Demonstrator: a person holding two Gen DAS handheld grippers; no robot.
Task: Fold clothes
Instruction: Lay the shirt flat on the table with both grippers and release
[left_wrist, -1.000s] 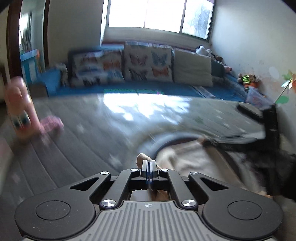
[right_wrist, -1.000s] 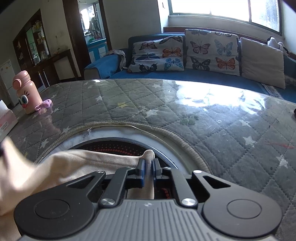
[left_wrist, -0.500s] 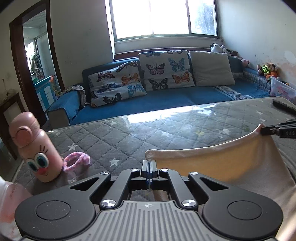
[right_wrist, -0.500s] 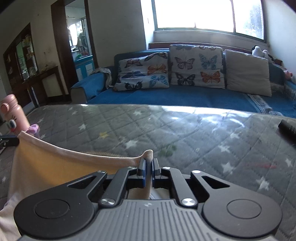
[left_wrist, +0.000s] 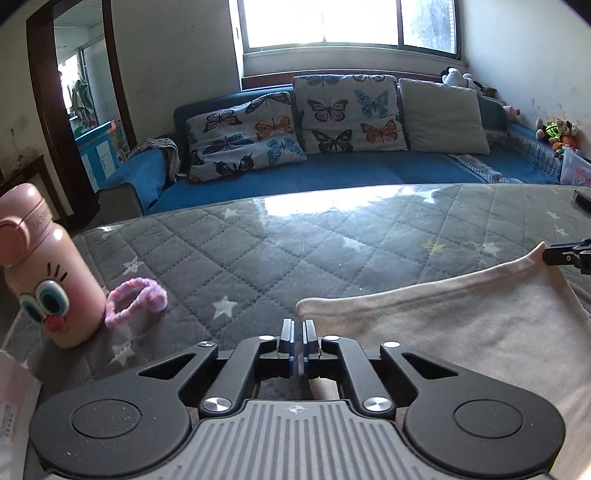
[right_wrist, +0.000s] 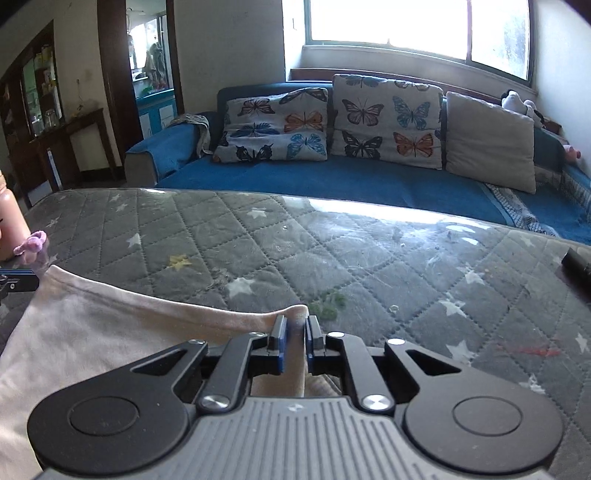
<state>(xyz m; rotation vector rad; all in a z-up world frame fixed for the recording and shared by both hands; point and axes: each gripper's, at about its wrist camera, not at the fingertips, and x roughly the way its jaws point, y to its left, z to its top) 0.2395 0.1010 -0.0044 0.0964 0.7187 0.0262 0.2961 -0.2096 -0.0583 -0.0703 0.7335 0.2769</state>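
Note:
A beige cloth (left_wrist: 461, 325) lies spread on the grey quilted table (left_wrist: 295, 251). My left gripper (left_wrist: 298, 325) hangs low over the table with its jaws opening. A thin gap shows between them and nothing is in it; the cloth's near corner rests just ahead of the right finger. In the right wrist view the cloth (right_wrist: 110, 325) runs leftward from my right gripper (right_wrist: 294, 321). Its jaws are opening too, with the cloth's other corner between the pads and filling the gap. Each gripper shows at the other view's edge: right gripper (left_wrist: 554, 254), left gripper (right_wrist: 22, 280).
A pink cartoon-face bottle (left_wrist: 40, 273) and a purple hair tie (left_wrist: 136, 299) stand at the table's left. A black object (right_wrist: 576, 262) lies at the right edge. A white packet (left_wrist: 14, 398) sits near left. A blue sofa (left_wrist: 351, 170) with cushions runs beyond the far edge.
The cloth, held stretched between both grippers, has come down onto the table. My left gripper sank and let its corner go. The right jaws have widened slightly around their corner.

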